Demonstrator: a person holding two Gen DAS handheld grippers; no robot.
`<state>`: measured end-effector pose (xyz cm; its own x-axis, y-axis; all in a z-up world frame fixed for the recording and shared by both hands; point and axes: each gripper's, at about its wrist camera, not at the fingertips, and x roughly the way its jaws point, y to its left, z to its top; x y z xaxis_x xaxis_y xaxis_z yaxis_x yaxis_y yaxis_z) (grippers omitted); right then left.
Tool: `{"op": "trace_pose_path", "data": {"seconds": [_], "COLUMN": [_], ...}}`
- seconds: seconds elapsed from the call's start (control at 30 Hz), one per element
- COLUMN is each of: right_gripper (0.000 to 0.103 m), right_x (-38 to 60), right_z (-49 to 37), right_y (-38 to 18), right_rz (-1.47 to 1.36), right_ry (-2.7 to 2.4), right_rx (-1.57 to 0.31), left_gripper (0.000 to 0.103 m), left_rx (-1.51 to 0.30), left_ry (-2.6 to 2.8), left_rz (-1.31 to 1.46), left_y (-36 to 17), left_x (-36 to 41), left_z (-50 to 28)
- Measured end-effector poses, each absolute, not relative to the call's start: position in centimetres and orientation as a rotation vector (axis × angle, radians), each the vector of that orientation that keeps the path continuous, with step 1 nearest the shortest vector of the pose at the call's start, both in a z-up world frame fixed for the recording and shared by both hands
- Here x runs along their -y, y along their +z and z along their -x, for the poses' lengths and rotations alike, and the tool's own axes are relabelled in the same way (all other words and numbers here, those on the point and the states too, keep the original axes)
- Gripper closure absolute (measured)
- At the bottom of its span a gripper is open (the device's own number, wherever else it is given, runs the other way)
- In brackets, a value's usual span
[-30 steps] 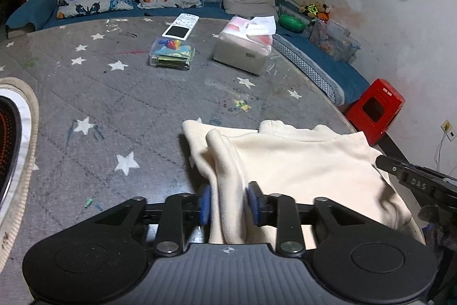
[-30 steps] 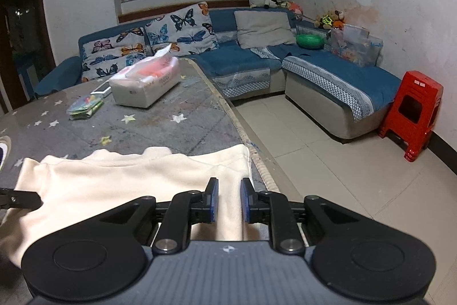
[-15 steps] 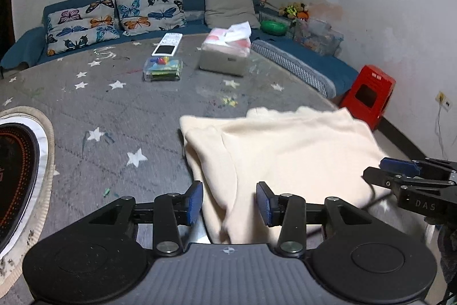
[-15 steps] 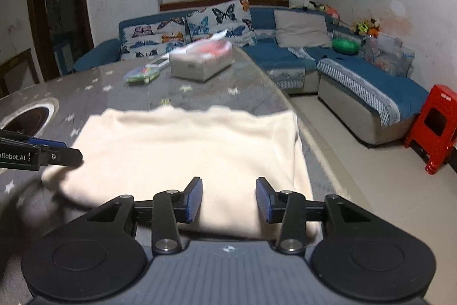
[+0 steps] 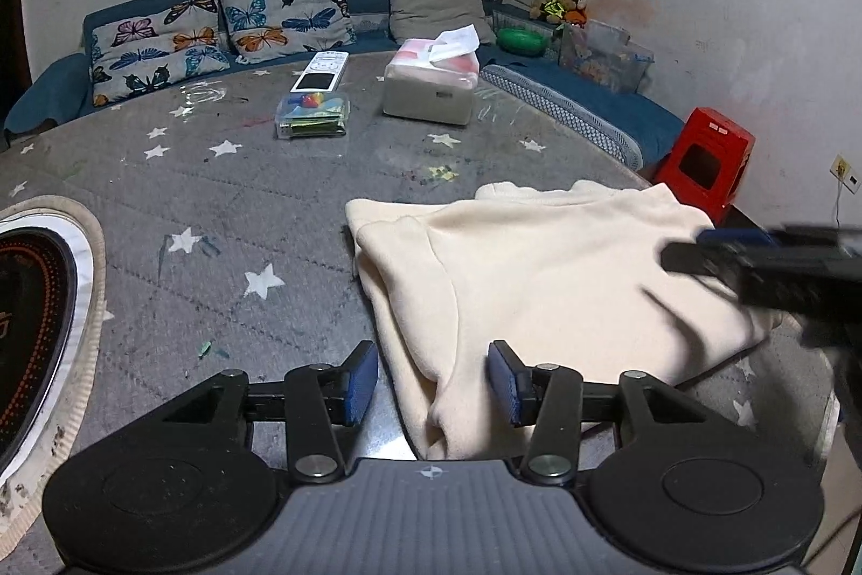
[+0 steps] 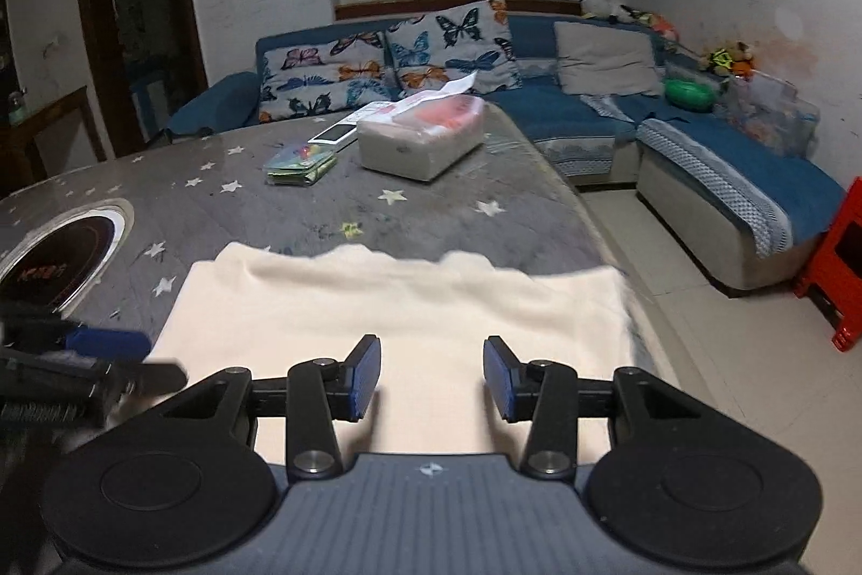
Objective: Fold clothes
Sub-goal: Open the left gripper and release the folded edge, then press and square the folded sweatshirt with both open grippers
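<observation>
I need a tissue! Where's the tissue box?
The tissue box sits at the table's far side in both views, right of the remote control and beyond the cream garment.

Both wrist views look down close, sharing the cream garment [image 5: 539, 273].

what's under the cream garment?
The cream garment lies folded on the grey star-print table cover. Its own lower layers show at the left edge; anything else beneath is hidden.
</observation>
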<state>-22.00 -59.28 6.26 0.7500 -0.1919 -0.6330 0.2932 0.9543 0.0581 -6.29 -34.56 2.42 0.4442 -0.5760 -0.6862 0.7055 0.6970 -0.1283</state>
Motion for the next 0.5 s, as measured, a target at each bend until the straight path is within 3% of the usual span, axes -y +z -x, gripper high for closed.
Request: {"op": "trace_pose_path", "data": {"seconds": [0.5], "right_gripper": [0.056], "right_x": [60.6], "right_z": [15.2], "right_y": [4.2], "right_rz": [-0.162], "right_ry": [-0.292], "right_rx": [-0.723], "left_gripper": [0.049], "left_rx": [-0.794], "left_ry": [-0.812], "left_rz": [-0.173], "left_y": [2.3], "left_x": [34.3], "left_z": [5.9]}}
